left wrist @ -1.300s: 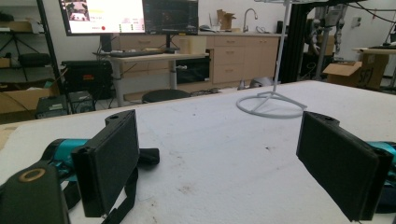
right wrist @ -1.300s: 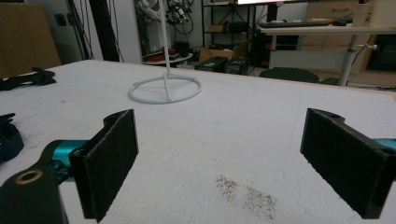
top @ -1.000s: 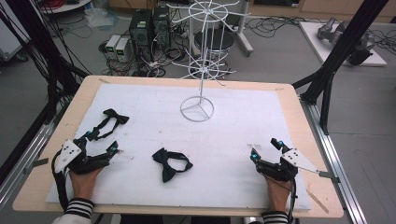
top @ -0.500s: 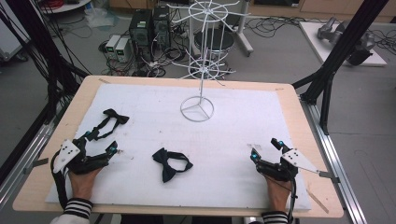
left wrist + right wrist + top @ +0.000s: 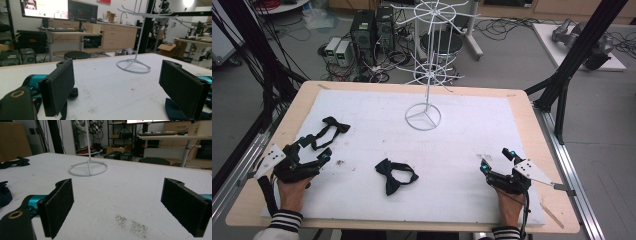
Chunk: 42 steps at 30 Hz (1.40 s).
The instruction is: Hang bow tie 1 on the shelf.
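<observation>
Both hands rest low at the near edge of the counter (image 5: 522,107). The left hand-held gripper (image 5: 309,150) sits with its jaws wide apart, and just ahead of it lies a black bow tie (image 5: 329,127), its strap trailing back toward the jaws. In the left gripper view a dark bit of cloth peeks beside each jaw; the one at the right may be the second bow tie (image 5: 394,174), though it's cut off at the frame edge. That second one lies mid-counter, between the two hands, strap looped out to one side.

The right hand-held gripper (image 5: 496,160) is also spread open, nothing between its pads, bare white surface ahead of it.

Behind stands the white wire rack (image 5: 423,116) with hooks up top, likely where these ties are headed.

Handling call: these are light, soft fabric pieces, floppy in the strap and a touch firmer at the knot. Best pinch is the centre knot, or the strap itself if it's to go over a hook. No breakage worry, but thin cloth can slide out of a shallow bite.
</observation>
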Available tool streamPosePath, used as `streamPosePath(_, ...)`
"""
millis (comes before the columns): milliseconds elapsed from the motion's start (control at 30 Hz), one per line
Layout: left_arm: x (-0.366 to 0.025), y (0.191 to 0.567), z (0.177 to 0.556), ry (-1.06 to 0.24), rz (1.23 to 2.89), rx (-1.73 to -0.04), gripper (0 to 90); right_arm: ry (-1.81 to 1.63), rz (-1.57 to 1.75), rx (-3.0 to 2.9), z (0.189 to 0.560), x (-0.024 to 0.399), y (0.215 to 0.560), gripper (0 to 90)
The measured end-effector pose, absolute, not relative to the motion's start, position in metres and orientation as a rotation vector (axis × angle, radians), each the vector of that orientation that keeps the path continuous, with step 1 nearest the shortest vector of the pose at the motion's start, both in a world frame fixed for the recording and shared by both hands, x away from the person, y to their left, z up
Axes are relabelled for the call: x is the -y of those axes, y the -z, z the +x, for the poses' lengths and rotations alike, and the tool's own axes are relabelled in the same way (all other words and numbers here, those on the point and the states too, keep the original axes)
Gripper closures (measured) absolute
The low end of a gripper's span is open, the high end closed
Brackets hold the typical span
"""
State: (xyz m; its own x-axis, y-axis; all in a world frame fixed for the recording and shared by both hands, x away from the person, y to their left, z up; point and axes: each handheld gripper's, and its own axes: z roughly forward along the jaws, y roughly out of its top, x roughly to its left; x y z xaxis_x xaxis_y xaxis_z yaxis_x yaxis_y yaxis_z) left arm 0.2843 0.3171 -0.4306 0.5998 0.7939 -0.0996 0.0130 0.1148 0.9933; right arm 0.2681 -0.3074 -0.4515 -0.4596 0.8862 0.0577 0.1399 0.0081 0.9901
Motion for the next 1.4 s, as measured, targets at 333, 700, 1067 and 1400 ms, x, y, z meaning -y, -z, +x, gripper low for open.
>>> streamPosePath(333, -0.307, 0.388, 0.301, -0.602, 1.503, -0.613, 13.4, -1.507, 1.062, -1.653, 0.268, 0.307, 0.452, 10.6)
streamPosePath(700, -0.286, 0.364, 0.315, -0.522, 1.664, -0.478, 13.4, -1.508, 1.062, -1.653, 0.268, 0.307, 0.452, 10.6)
streamPosePath(1067, -0.271, 0.345, 0.330, -0.398, 1.781, -0.353, 13.5, -1.509, 1.057, -1.652, 0.268, 0.308, 0.452, 10.6)
streamPosePath(1400, -0.249, 0.331, 0.337, -0.353, 1.906, -0.239, 13.5, -1.509, 1.058, -1.650, 0.268, 0.308, 0.452, 10.6)
